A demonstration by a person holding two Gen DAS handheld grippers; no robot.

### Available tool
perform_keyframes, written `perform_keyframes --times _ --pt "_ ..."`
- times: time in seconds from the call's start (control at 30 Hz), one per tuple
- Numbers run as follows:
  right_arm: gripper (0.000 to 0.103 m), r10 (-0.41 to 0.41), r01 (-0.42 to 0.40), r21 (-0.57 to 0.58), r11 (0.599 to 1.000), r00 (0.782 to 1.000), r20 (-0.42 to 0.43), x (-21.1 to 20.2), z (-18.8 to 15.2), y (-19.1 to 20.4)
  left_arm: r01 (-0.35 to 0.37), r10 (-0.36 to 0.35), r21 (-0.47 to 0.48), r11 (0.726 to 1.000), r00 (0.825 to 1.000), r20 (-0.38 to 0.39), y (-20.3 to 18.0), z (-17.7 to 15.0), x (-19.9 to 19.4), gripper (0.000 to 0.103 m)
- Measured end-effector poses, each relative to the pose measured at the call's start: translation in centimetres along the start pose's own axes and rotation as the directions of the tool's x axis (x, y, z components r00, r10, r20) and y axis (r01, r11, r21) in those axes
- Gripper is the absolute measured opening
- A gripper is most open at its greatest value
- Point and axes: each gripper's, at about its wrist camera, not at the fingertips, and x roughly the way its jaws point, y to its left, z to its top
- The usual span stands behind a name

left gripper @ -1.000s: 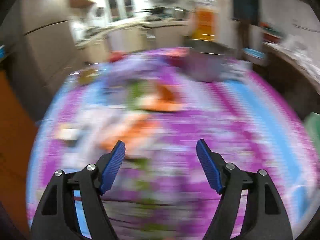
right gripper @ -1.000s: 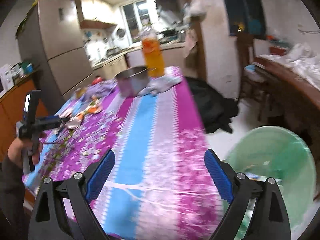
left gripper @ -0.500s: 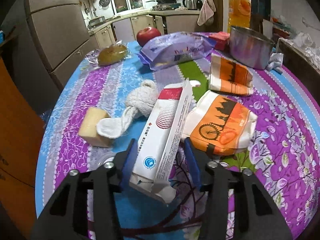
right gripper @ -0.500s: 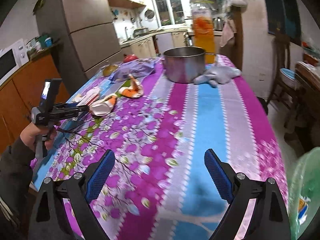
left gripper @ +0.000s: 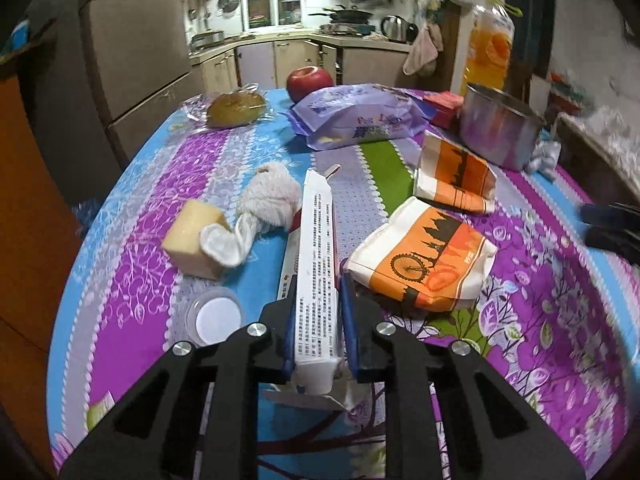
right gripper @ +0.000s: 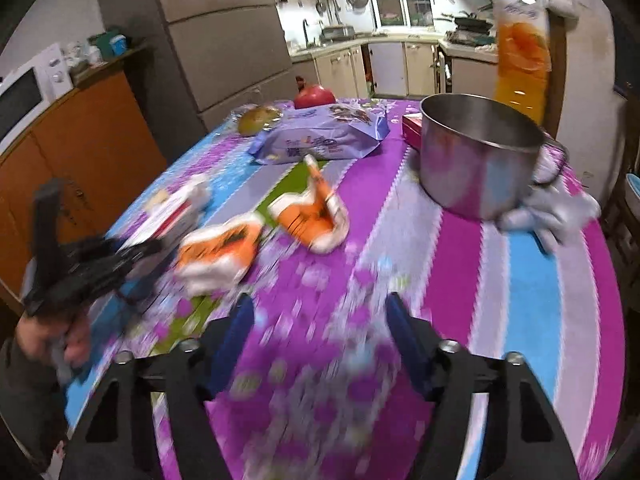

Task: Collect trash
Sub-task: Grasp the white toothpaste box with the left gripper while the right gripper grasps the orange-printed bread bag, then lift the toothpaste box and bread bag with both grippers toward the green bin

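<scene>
A: What is shown by the left wrist view?

B: The left gripper [left gripper: 318, 320] is seen with its jaws closing on a long white cardboard carton [left gripper: 316, 264] printed with small text, and its blue pads are pressed against the carton's two sides. The carton is tilted up on its edge over the purple and blue flowered tablecloth [left gripper: 136, 248]. Just right of it an orange and white paper bag with a bicycle print [left gripper: 420, 268] is lying, with a second orange and white paper bag [left gripper: 452, 176] behind it. To the left a yellow block [left gripper: 192, 232], a crumpled white cloth [left gripper: 264, 204] and a round white lid [left gripper: 216, 316] are seen.

A: And what is added by the right wrist view?

B: The right gripper [right gripper: 320, 324] is shown with its jaws closing and nothing between them, only blurred tablecloth. The person's left hand [right gripper: 60, 340] on the other gripper's handle is shown there, which the left view cannot give. The steel pot [right gripper: 476, 152], the pale cloth [right gripper: 552, 208] beside it and the orange drink bottle [right gripper: 520, 40] are shown more fully too.

A: What is shared?

B: The purple plastic packet [left gripper: 360, 120], the red apple [left gripper: 310, 80] and the wrapped bun [left gripper: 236, 108] are seen at the far end of the table in both. The lid and the yellow block cannot be made out in the right view.
</scene>
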Motion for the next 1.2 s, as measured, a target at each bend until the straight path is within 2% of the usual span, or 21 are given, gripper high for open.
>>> perform_keyframes --times 0.13,0.27,0.37,0.47,0.5,0.53,0.6,0.77,0.97,1.2 --pt "0.061 -0.011 0.01 -0.012 1.0 1.0 -0.028 4.7 4.2 -0.4 0.022 -0.022 -0.027 0.999 1.0 0.006 0.1 0.1 -0.1 0.017" --pt "0.061 -0.031 0.029 -0.025 0.999 0.998 -0.052 8.3 6.5 -0.2 0.038 -0.038 -0.028 0.999 0.999 0.017 -0.1 0.4 -0.2 0.017" --pt "0.054 -0.047 0.046 -0.013 0.999 0.997 -0.069 10.3 7.3 -0.3 0.046 -0.045 -0.03 0.998 0.999 0.021 -0.2 0.6 -0.2 0.017" --pt "0.035 -0.052 0.052 -0.002 0.999 0.995 -0.087 11.8 7.2 -0.5 0.049 -0.048 -0.036 0.998 0.999 0.022 -0.2 0.7 -0.1 0.016" --pt "0.023 -0.055 0.055 -0.002 0.998 0.995 -0.087 12.0 7.0 -0.4 0.05 -0.049 -0.038 0.998 0.999 0.021 -0.1 0.8 0.0 0.016" --pt "0.017 -0.055 0.055 0.001 0.998 0.995 -0.078 11.8 6.9 -0.2 0.048 -0.047 -0.043 0.998 0.999 0.019 -0.1 0.8 0.1 0.016" --pt "0.015 -0.078 0.077 -0.022 0.997 0.995 -0.067 11.6 6.5 0.4 0.044 -0.043 -0.046 0.998 0.999 0.016 0.0 0.7 0.2 0.016" --pt "0.015 -0.16 0.162 -0.037 0.986 0.986 0.043 7.8 4.3 2.6 0.032 -0.031 -0.076 0.997 0.999 0.023 0.3 0.2 0.1 0.016" --pt "0.015 -0.228 0.233 -0.005 0.973 0.957 0.18 1.5 1.1 4.9 0.037 -0.03 -0.116 0.993 0.997 0.068 0.1 -0.5 -1.9 0.015" --pt "0.015 -0.313 0.31 0.061 0.949 0.895 0.317 -6.2 -3.3 6.6 0.051 -0.027 -0.124 0.991 0.983 0.184 -2.6 -1.2 -6.8 0.015"
